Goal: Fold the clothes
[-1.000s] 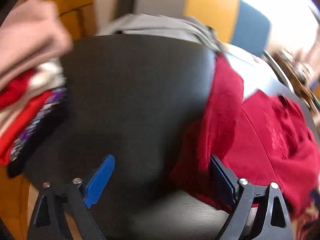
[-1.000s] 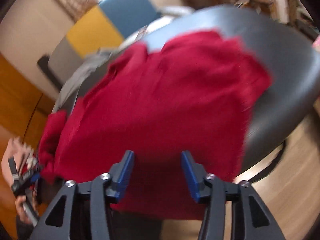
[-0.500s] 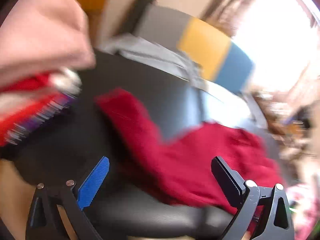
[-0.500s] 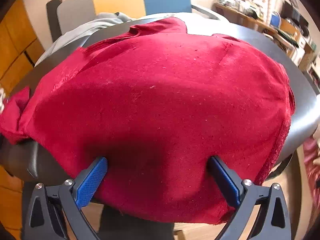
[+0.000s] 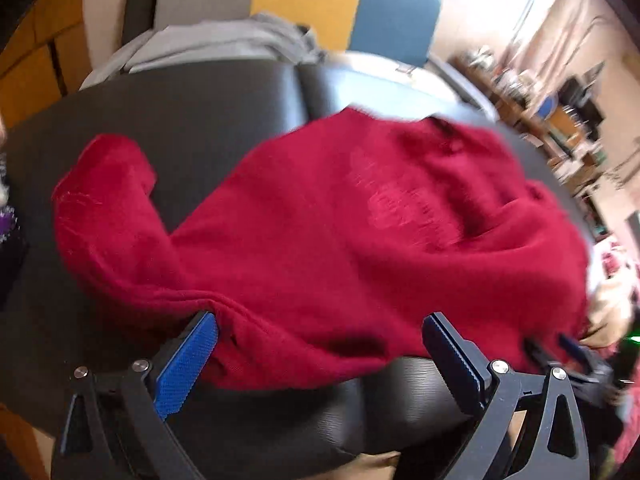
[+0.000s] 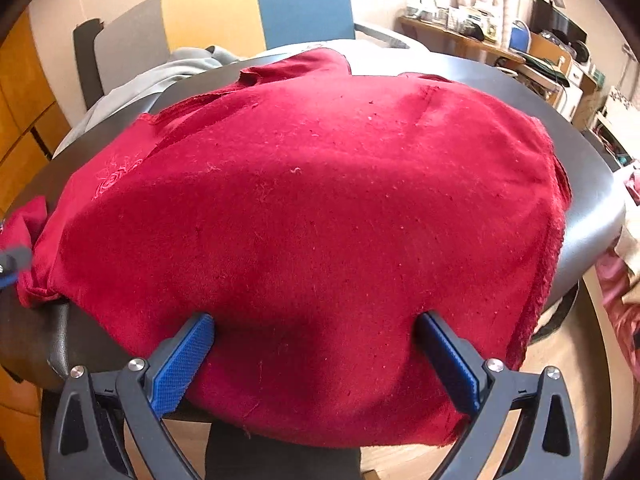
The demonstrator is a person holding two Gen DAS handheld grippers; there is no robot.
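A dark worktop (image 6: 592, 184) carries a red shirt (image 6: 312, 208) spread flat; soft, limp and light, best pinched at the near hem; left tool (image 5: 320, 356) and right tool (image 6: 314, 354) both gape apart

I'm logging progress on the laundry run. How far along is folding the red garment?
Done: the red garment lies spread over the dark seat. In hand: both the left gripper and the right gripper are open at its near edge, gripping nothing yet. Left: every fold; one sleeve sticks out to the side and no crease shows. The grey garment behind looks untouched.
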